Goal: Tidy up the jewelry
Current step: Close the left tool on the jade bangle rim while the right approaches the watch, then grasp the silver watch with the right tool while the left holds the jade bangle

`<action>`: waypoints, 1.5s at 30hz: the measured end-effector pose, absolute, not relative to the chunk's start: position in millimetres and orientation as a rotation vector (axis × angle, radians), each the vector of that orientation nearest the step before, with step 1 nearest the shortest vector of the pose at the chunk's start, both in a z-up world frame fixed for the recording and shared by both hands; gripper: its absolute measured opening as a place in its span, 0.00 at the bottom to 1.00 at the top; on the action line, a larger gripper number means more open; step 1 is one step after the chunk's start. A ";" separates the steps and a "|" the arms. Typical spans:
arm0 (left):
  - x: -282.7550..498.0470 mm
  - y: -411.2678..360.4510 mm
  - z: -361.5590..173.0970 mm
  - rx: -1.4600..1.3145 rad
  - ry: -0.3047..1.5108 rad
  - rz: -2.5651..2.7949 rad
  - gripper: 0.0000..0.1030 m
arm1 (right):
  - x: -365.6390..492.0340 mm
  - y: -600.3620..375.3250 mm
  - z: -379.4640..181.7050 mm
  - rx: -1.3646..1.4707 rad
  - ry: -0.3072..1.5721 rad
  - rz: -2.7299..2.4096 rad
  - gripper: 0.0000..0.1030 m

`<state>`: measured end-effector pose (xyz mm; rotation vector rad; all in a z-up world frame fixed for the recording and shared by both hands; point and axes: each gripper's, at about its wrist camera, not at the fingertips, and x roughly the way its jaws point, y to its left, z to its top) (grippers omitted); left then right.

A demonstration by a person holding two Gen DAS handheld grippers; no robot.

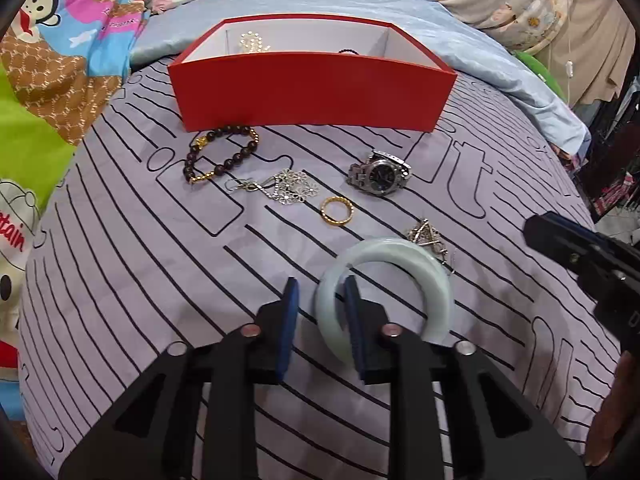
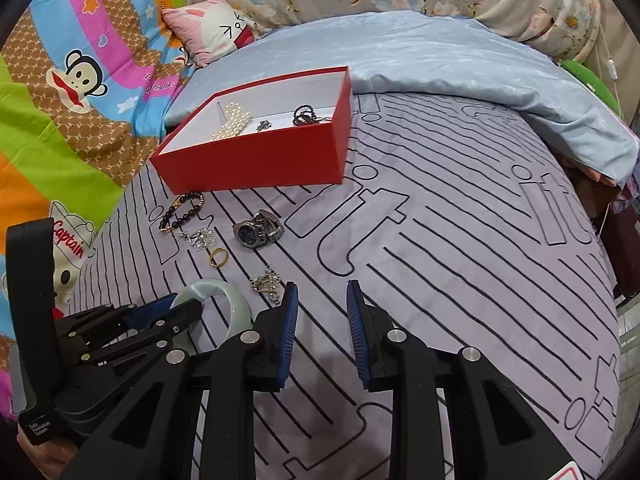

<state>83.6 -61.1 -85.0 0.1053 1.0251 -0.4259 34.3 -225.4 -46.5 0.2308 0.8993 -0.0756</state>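
Note:
A pale green jade bangle (image 1: 386, 251) lies on the striped lilac sheet. My left gripper (image 1: 321, 280) is over its left rim, one pad inside the ring and one outside. A strip of sheet shows between the outer pad and the rim, so the gripper is open. In the right wrist view the same bangle (image 2: 236, 300) lies under my left gripper (image 2: 184, 302). To its right my right gripper (image 2: 321, 286) hovers over bare sheet, narrowly open and holding nothing. The red box (image 1: 312, 92) stands at the back, with pearls (image 2: 232, 120) and a dark chain (image 2: 306, 114) inside.
Loose on the sheet before the box lie a dark bead bracelet (image 1: 245, 152), a silver flower pendant (image 1: 292, 188), a gold ring (image 1: 325, 212), a steel watch (image 1: 378, 176) and small silver pieces (image 1: 426, 236). A blue quilt (image 2: 460, 68) is bunched behind, with cartoon bedding (image 2: 80, 80) on the left.

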 end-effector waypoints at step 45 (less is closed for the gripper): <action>102.5 -8.4 -81.6 0.021 1.047 -0.391 0.11 | 130.1 -173.8 -74.8 0.021 0.988 0.131 0.20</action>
